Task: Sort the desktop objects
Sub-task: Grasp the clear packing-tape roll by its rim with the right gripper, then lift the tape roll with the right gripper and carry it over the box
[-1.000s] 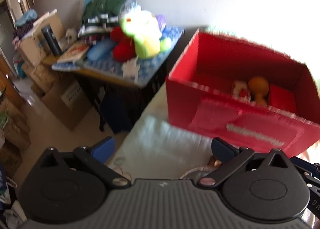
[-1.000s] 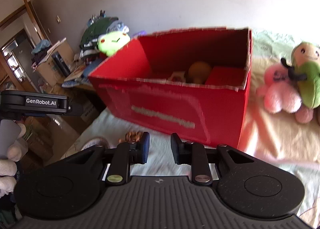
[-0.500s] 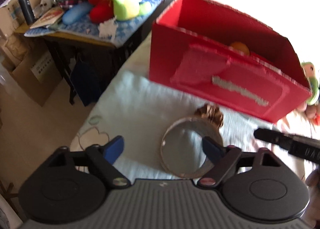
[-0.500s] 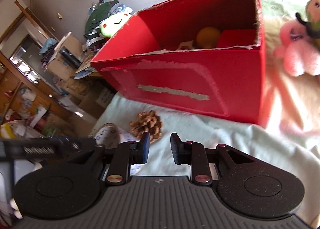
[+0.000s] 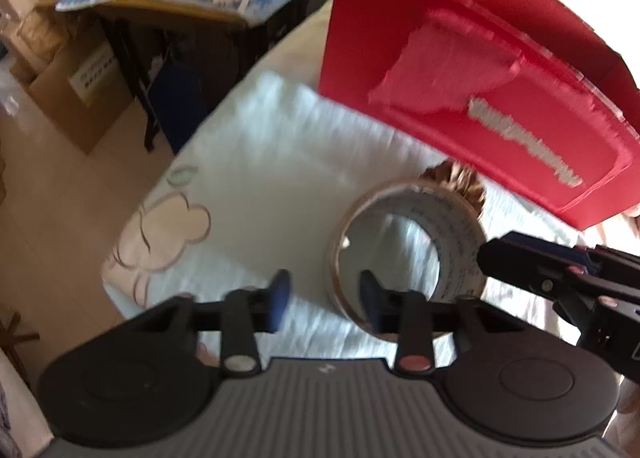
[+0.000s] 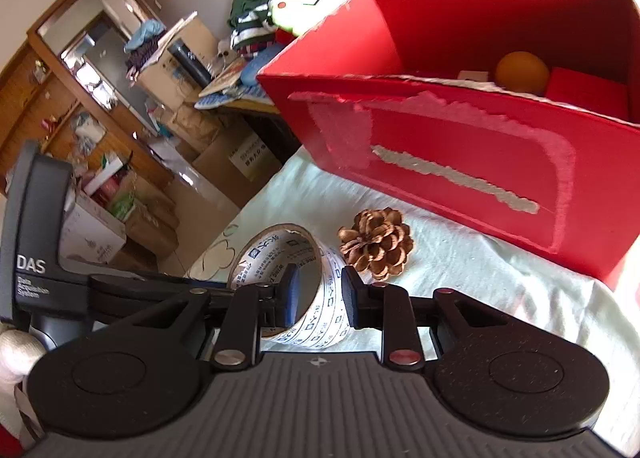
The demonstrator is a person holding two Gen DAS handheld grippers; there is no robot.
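Tape roll [image 5: 408, 246] lies just before red box [image 5: 480, 70], pine cone [image 6: 376, 244] wedged between. Left tongs [image 5: 324, 294] just closing astride roll wall, pads apart. Right tongs [image 6: 318, 292] narrow, empty.

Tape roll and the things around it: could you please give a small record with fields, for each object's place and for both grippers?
tape roll: on the pale cloth
pine cone: beside the roll, between it and the red box
red box: open on top; orange ball inside
left gripper: jaws have just been closing; roll's wall between them, not yet pinched
right gripper: narrowly open, at the roll's opposite side
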